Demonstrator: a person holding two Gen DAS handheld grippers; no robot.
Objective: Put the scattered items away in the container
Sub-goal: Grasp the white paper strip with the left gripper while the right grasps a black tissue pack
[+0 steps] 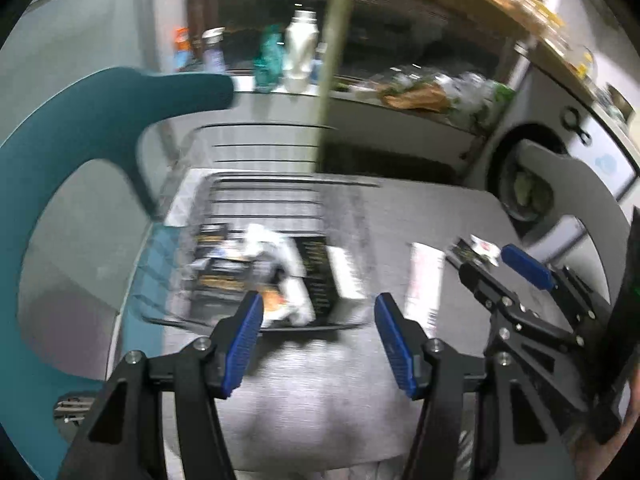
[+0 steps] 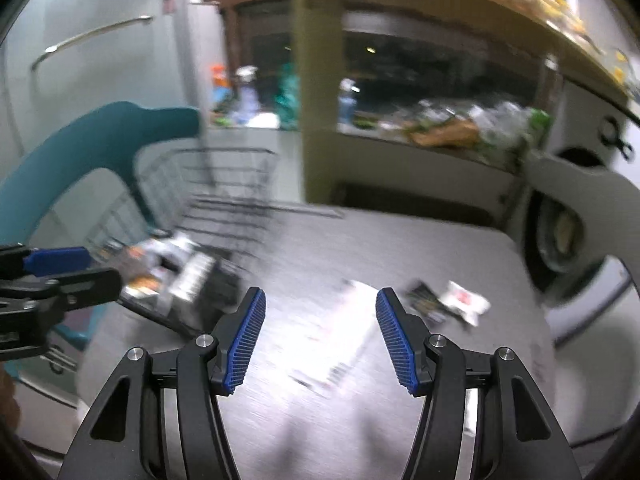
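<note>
Motion blur softens the left wrist view, but the left gripper (image 1: pixel 319 340) is clear enough: its blue pads stand wide apart and hold nothing, just in front of the wire basket (image 1: pixel 264 196), which sits on the grey table (image 1: pixel 320 392) and already contains several packets (image 1: pixel 280 276). To the right of the basket a white flat packet (image 1: pixel 425 280) lies on the table, and beyond it the right gripper (image 1: pixel 508 268) reaches toward a dark packet (image 1: pixel 466 249) and a small white sachet (image 1: pixel 486 247). In the right wrist view the right gripper (image 2: pixel 321 336) is also wide open and empty, above the white flat packet (image 2: pixel 340 340), which is overexposed and blurred, so its exact edges are probably not reliable here. The dark packet (image 2: pixel 426 300) and the small white sachet (image 2: pixel 464 300) lie near its right side, close together, and the wire basket (image 2: pixel 224 200) is well apart on the left. The risk I see is that thin flat packets give the pads little to catch, so a closing grip may slide over them, or take two at once since they lie so close; the fast movement could also push one to the table edge.
</note>
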